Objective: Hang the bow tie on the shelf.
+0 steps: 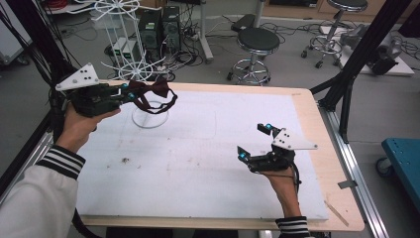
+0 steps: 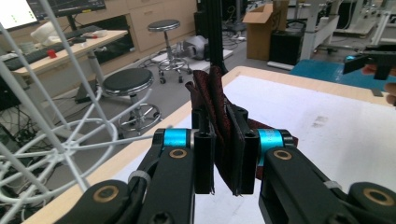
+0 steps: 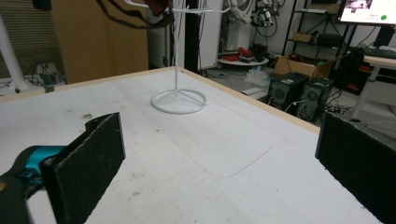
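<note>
Right gripper (image 1: 255, 142), 2 jaws spread and empty, hovers low over the table (image 1: 198, 163); left gripper (image 1: 130, 91) clenches a dark red bow tie (image 1: 157, 90) raised beside the white wire stand (image 1: 150, 118), well apart from the right.

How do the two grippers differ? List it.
The left gripper is shut on a dark red bow tie; the right gripper is open and holds nothing. The left is raised by the white wire stand; the right is over the table's right part. Both are hand-held, with black jaws.

Black grippers (image 1: 255, 144) — cyan accents (grey plates); white sleeves (image 1: 34, 198), striped cuffs.
</note>
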### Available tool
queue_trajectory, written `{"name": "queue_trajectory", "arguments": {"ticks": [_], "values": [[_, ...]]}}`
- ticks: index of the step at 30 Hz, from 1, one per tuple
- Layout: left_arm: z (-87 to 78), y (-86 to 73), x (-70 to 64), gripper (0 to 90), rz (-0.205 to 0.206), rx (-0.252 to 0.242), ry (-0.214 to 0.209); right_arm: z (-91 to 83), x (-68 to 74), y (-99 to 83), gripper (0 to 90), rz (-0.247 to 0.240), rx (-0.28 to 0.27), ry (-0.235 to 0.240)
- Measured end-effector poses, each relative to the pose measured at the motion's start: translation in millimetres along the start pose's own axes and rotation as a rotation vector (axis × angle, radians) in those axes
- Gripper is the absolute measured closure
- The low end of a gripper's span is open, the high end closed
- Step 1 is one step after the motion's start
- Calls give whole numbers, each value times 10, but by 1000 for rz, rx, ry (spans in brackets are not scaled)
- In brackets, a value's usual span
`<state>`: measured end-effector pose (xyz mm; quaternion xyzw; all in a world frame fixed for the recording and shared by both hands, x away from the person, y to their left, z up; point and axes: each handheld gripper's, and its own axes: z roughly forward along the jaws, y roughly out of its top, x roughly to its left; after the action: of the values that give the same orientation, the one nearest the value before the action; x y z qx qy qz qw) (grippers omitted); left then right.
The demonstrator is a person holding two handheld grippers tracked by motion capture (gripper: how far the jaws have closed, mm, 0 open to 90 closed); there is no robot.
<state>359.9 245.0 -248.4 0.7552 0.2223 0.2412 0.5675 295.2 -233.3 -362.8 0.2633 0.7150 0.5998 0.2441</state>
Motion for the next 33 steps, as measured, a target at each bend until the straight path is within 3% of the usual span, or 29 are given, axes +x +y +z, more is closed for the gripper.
{"name": "queue_trajectory", "arguments": {"ticks": [4, 14, 33], "values": [[20, 32, 35, 816, 7, 5, 28, -52, -4, -80, 7, 21, -10, -18], [114, 53, 132, 816, 26, 31, 65, -199, 31, -251, 7, 21, -75, -89], [321, 71, 297, 816, 53, 158, 150, -249, 73, -603, 7, 59, -131, -138]]}}
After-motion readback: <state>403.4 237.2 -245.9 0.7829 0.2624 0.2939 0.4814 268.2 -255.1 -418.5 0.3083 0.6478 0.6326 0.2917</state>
